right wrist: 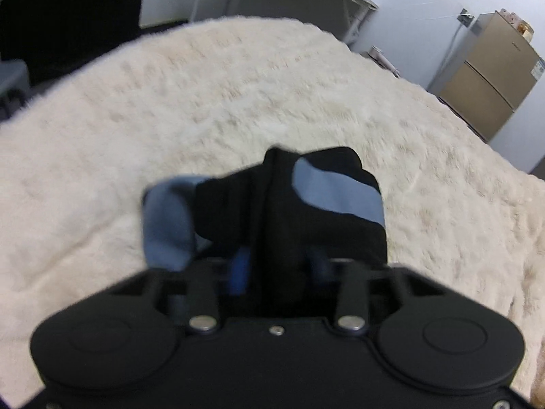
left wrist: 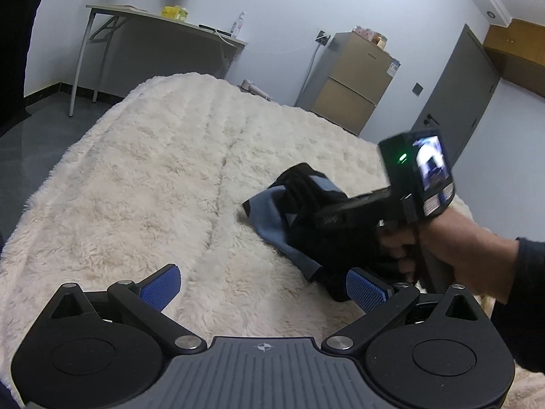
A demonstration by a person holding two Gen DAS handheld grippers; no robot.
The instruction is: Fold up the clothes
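The right claw (right wrist: pixel 277 266), a black two-finger tool held in a person's hand (left wrist: pixel 425 242), pinches a bunched black and slate-blue garment (right wrist: pixel 272 211) between its blue-padded fingers, just above a shaggy cream blanket (right wrist: pixel 238 95) spread over a bed. The left claw (left wrist: pixel 264 288) hovers low over the same blanket with its blue pads (left wrist: pixel 160 288) spread wide and nothing between them. Seen from the left wrist, the garment's long axis runs slantwise from the far left toward the near right, one blue corner drooping to brush the blanket and a dark end trailing down beside the left claw's right-hand pad. The right wrist view, blurred, shows only the crumpled bundle rising straight ahead of the claw, but reveals the fabric packed between the fingers. The left view alone shows the dark sleeve (left wrist: pixel 531 293) and the lit screen on the right tool's back.
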